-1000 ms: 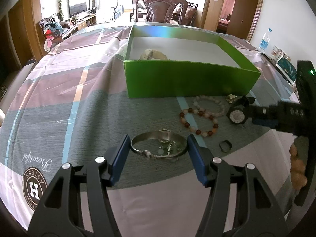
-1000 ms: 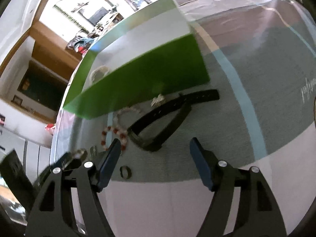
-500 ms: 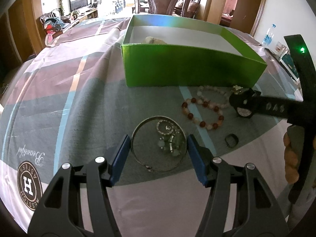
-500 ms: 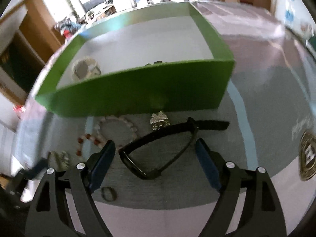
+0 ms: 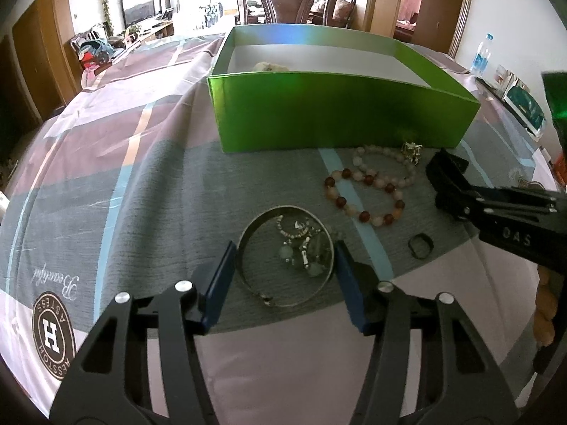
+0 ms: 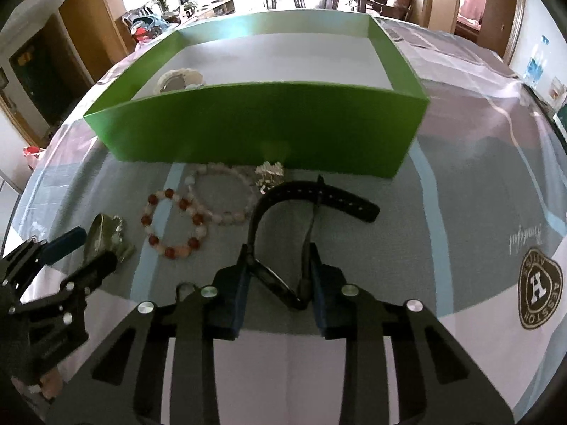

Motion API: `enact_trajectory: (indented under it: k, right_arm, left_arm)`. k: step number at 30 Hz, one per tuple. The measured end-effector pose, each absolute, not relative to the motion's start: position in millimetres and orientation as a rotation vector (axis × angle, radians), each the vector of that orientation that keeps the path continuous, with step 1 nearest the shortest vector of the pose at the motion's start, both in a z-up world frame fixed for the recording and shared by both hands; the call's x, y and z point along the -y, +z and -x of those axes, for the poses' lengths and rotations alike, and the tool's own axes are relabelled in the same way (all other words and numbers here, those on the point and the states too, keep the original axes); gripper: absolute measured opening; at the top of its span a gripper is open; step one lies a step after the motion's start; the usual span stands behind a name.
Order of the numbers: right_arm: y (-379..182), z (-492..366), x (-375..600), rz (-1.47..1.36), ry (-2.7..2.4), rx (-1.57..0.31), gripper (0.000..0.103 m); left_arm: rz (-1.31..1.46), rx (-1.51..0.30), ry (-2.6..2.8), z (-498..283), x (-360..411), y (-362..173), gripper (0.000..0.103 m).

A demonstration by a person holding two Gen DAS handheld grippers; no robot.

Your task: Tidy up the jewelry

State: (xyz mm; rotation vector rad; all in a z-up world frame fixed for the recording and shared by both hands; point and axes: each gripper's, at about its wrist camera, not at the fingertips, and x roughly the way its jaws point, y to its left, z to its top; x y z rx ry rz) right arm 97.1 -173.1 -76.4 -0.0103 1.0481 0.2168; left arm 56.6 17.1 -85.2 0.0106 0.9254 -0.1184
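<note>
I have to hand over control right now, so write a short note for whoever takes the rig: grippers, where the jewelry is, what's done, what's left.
Right gripper: jaws just closed on the black watch strap, pads pressing its loop; it lies on the cloth.
Left gripper: open, straddling the silver bangle, not clamped.
Green box: one pale piece inside.
On the cloth: red-and-white bead bracelet, pale bead bracelet, small gold charm, dark ring.
Left: move everything on the cloth into the box.
</note>
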Motion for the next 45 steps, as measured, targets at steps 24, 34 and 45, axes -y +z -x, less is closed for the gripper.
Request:
enact_trajectory:
  k: [24, 34, 45]
  right_arm:
    - [-77, -84, 189, -0.080, 0.226, -1.039, 0.031]
    - [-77, -79, 194, -0.098, 0.240, -1.028, 0.031]
    - [-79, -80, 196, -0.109, 0.245, -1.018, 0.031]
  left_arm:
    - [0.062, -0.908, -0.105, -57, -52, -72, 0.073]
    - [0.051, -0.937, -0.154, -70, -40, -81, 0.078]
    - [0.092, -0.939, -0.227, -76, -54, -88, 0.059]
